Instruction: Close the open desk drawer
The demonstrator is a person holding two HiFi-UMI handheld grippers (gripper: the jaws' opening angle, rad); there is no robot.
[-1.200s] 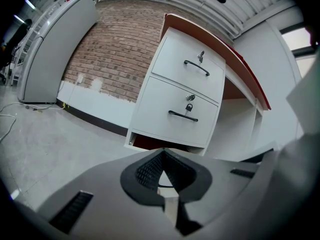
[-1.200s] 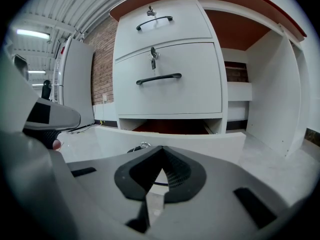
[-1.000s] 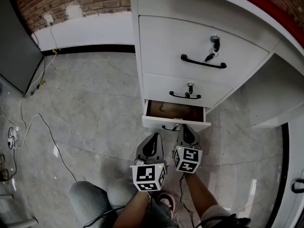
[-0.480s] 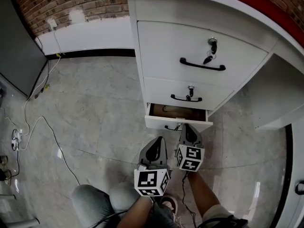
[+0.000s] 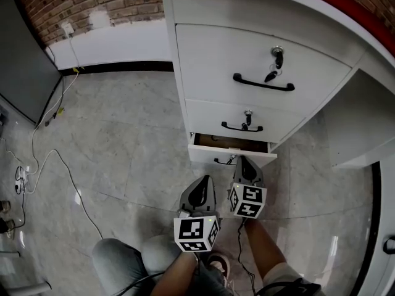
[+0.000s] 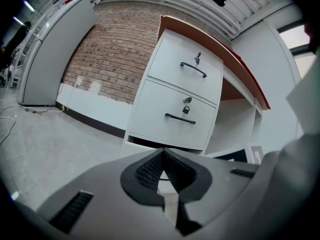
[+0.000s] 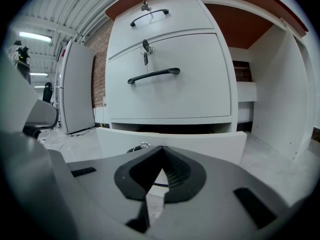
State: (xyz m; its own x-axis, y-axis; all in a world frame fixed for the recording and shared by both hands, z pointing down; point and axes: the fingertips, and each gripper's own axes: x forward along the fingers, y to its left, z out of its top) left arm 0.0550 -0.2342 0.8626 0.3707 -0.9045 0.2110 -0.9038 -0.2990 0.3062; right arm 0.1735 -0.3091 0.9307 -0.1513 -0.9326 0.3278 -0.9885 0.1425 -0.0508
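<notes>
Low on the counter, drawer sits ajar, thin gap showing. R tongs, shut & empty, are at its front by the handle; L tongs, also shut, hang back. I push square, steady, mid-front, so it doesn't skew.

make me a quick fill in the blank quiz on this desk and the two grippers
1. Of the three drawers in the white desk, only the ____ one is open.
2. The right gripper is nearer the open drawer's white front panel than the ____ gripper is.
3. The curved handles on the two shut drawers are ____ in colour.
Missing words: bottom; left; black.
</notes>
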